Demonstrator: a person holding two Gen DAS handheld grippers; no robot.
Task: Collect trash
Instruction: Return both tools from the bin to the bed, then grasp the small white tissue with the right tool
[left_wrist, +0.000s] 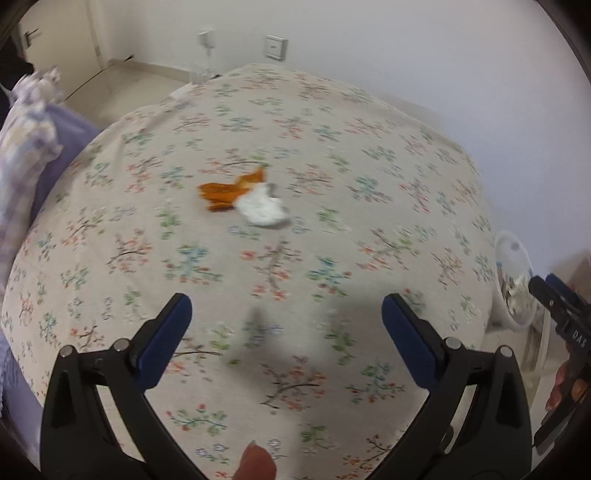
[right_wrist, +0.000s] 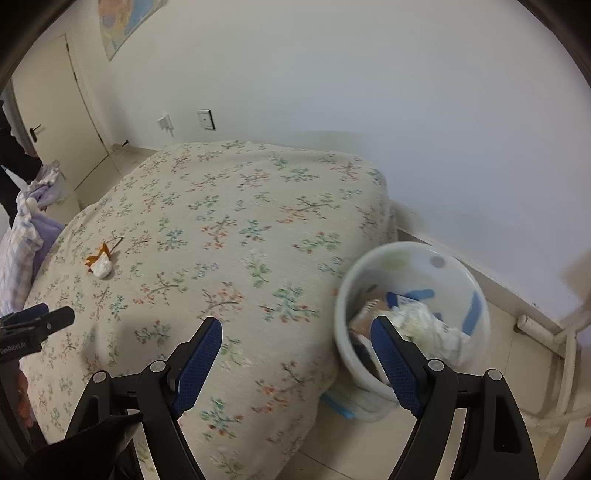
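Beside a bed (left_wrist: 332, 155) spread with a flower-printed cover, two hand-held grippers hang over the near end of the mattress, both with their blue-padded tongs spread wide and holding nothing. On the bed's middle, well ahead of the left gripper (left_wrist: 286, 325), lie the two remaining scraps: an orange wrapper (left_wrist: 225, 192) and a crumpled white tissue (left_wrist: 264, 210), touching each other, the tissue on the side nearer the bed's foot corner. From the right wrist camera the same pair, the wrapper (right_wrist: 96, 254) and tissue (right_wrist: 101, 268), show small and far off toward the bed's left edge. The right gripper (right_wrist: 295, 338) hovers above the bed's near right corner, one finger over the cover and the other over a white waste bin (right_wrist: 369, 266) that stands on the tiled floor just beside that corner. Crumpled white paper (right_wrist: 428, 325) and other scraps, too blurred to name, already sit in the bin. Lilac checked bedding (left_wrist: 22, 133) is bunched along the bed's left side. Behind the bed's head, a switch plate (right_wrist: 206, 119) and a plugged-in white charger (right_wrist: 165, 122) are fixed to the white wall, and a door (right_wrist: 55, 110) stands at far left.
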